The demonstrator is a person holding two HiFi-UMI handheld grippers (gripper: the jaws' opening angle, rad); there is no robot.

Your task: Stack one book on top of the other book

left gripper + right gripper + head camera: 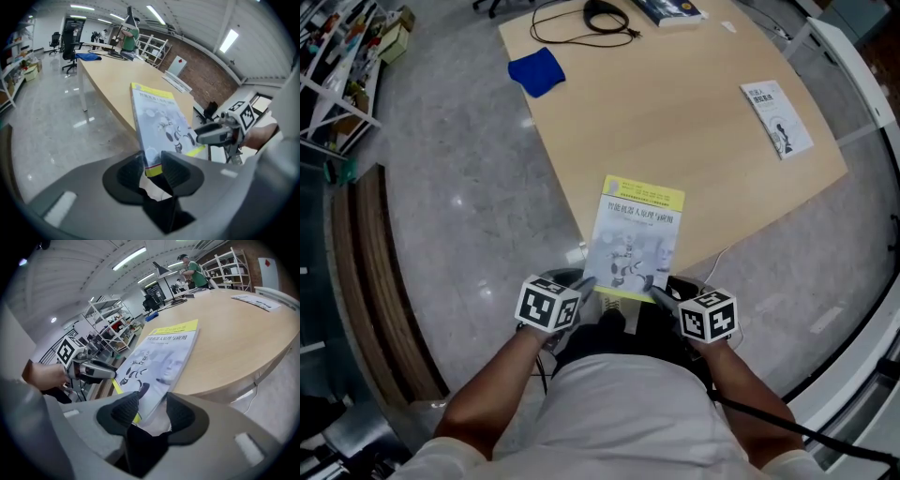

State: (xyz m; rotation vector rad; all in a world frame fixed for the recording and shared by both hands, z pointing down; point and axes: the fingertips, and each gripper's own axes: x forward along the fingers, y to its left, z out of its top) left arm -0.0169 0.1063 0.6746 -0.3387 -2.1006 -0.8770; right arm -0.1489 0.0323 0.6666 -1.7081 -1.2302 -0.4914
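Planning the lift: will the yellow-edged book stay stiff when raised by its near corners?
Probably sags a little: the book looks thin, and the left gripper and right gripper pinch only its near corners. Being so thin, it is likely light. Its smooth cover might slip.

The yellow-banded book [635,236], grey-white cover with robot artwork, is cover-up at the table [694,103] near corner, near end overhanging the edge. The white book [776,118] lies flat near the right edge, well apart.
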